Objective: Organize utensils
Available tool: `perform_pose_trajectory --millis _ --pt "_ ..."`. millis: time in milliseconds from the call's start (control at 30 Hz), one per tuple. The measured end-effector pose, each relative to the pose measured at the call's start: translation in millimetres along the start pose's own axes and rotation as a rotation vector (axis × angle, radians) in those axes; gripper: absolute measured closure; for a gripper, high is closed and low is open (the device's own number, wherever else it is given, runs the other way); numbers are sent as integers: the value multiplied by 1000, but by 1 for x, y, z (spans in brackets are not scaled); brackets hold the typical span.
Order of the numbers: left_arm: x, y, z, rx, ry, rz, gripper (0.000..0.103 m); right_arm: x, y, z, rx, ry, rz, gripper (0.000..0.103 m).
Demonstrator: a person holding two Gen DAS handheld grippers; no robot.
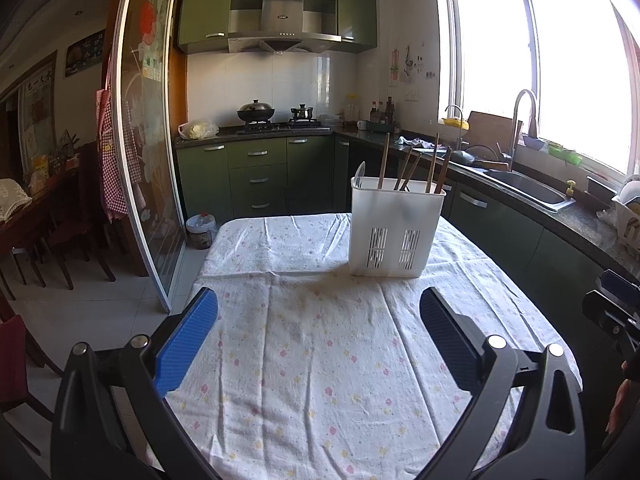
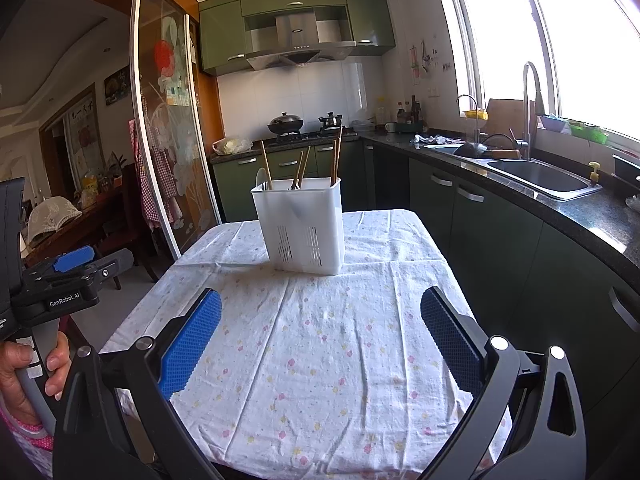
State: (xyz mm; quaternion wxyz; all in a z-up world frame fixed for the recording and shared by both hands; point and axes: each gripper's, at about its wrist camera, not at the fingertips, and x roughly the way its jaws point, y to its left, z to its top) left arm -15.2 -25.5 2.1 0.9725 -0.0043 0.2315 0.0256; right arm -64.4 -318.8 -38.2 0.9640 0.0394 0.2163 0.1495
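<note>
A white plastic utensil holder [image 1: 394, 232] [image 2: 302, 230] stands upright toward the far end of the cloth-covered table [image 1: 312, 360] [image 2: 320, 340]. Several wooden chopsticks [image 1: 432, 164] [image 2: 336, 158] and a pale spoon [image 1: 360, 170] [image 2: 262, 178] stick up out of it. My left gripper [image 1: 319, 300] is open over the near part of the table, nothing between its blue pads. My right gripper [image 2: 321, 302] is open too, well short of the holder. The left gripper's body [image 2: 60, 276], held by a hand [image 2: 24, 376], shows at the left edge of the right wrist view.
A dark counter with a sink [image 1: 524, 188] [image 2: 548, 178] and tall tap runs along the right under the window. Green cabinets and a stove with a wok [image 1: 256, 114] [image 2: 285, 123] stand at the back. A sliding glass door [image 1: 148, 152] and dining chairs lie to the left.
</note>
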Motion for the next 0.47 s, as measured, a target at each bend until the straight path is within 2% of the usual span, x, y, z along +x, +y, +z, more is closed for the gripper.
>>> perform_pose_trajectory --millis 467 --pt "12 1 -2 -1 65 -78 7 4 -2 -2 -2 12 -2 5"
